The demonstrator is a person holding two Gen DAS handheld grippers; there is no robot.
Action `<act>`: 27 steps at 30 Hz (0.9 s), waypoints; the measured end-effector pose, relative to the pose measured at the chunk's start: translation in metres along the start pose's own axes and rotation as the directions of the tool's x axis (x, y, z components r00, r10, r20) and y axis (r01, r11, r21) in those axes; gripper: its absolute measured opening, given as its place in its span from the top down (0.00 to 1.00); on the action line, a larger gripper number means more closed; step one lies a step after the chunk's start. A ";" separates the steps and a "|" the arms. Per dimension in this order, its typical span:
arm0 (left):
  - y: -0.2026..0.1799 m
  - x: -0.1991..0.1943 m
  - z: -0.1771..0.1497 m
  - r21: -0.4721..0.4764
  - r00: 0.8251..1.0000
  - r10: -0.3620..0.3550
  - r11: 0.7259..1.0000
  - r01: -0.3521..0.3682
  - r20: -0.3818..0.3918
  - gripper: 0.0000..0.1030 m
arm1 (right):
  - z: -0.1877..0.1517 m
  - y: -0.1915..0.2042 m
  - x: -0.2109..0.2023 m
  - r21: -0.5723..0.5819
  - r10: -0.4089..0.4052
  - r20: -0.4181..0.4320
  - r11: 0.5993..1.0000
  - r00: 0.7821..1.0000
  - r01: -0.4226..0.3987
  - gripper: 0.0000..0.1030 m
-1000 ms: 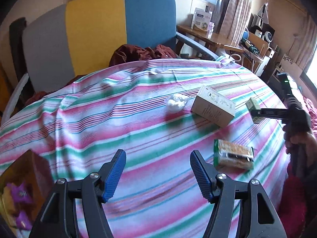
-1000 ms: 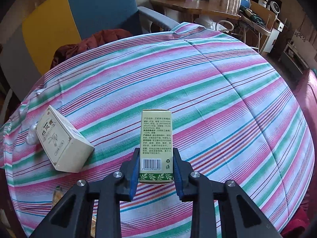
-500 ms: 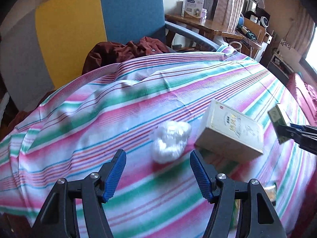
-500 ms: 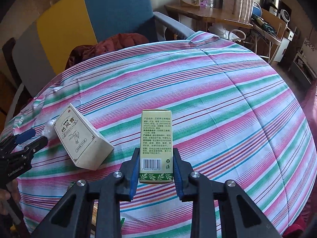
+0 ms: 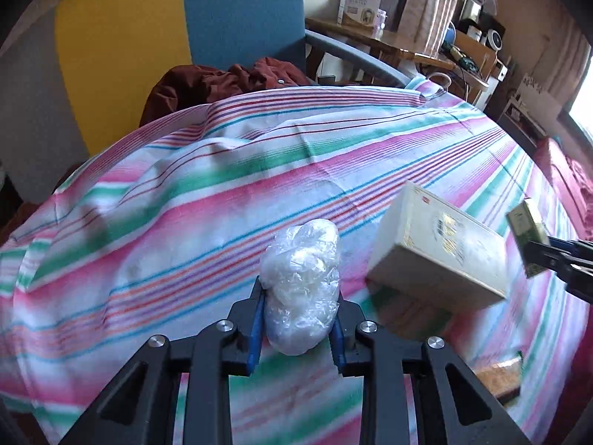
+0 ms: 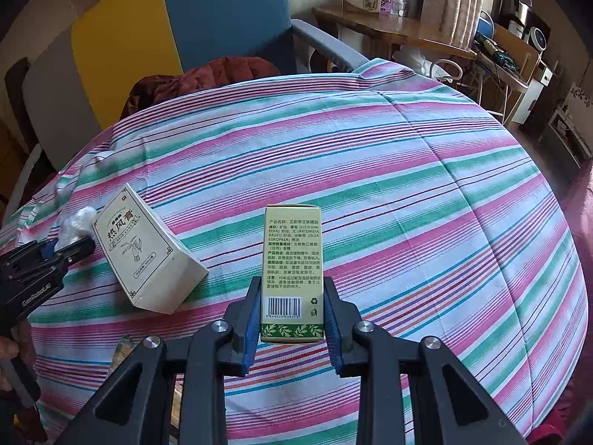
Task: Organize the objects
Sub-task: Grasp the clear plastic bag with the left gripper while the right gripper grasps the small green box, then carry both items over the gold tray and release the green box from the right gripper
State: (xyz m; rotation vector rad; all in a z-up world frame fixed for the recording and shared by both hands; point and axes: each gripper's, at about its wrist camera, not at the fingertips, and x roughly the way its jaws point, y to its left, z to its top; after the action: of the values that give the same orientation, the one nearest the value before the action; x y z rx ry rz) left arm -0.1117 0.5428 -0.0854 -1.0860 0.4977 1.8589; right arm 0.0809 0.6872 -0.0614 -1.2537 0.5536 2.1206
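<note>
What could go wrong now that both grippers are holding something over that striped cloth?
The crumpled plastic wad in the left gripper is soft and slick, so it might slip out. The right gripper pinches only the green box's lower end; it could tip, or knock the cream box nearby.

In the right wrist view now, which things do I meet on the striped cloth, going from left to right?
Left tongs → plastic wad → white box → green box, held in the right tongs.
</note>
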 end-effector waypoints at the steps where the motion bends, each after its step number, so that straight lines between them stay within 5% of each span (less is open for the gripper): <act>1: 0.001 -0.010 -0.006 -0.010 1.000 -0.002 1.000 0.002 0.011 0.72 | 0.000 0.001 0.000 -0.005 -0.002 0.003 1.000 1.000 0.002 0.72; 17: 0.023 -0.178 -0.111 -0.135 0.990 0.040 0.991 -0.022 0.133 0.72 | -0.005 0.004 0.013 -0.063 -0.044 0.006 0.997 0.999 0.045 0.72; 27: 0.122 -0.283 -0.209 -0.346 0.953 0.237 0.924 -0.162 0.189 0.71 | 0.005 0.008 -0.017 -0.049 -0.079 0.046 0.995 0.996 0.081 0.72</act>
State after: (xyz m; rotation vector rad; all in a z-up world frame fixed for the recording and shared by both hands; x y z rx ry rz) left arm -0.0559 0.1931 0.0300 -1.0448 0.1719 2.2751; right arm 0.0787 0.6795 -0.0443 -1.2335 0.4263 2.1015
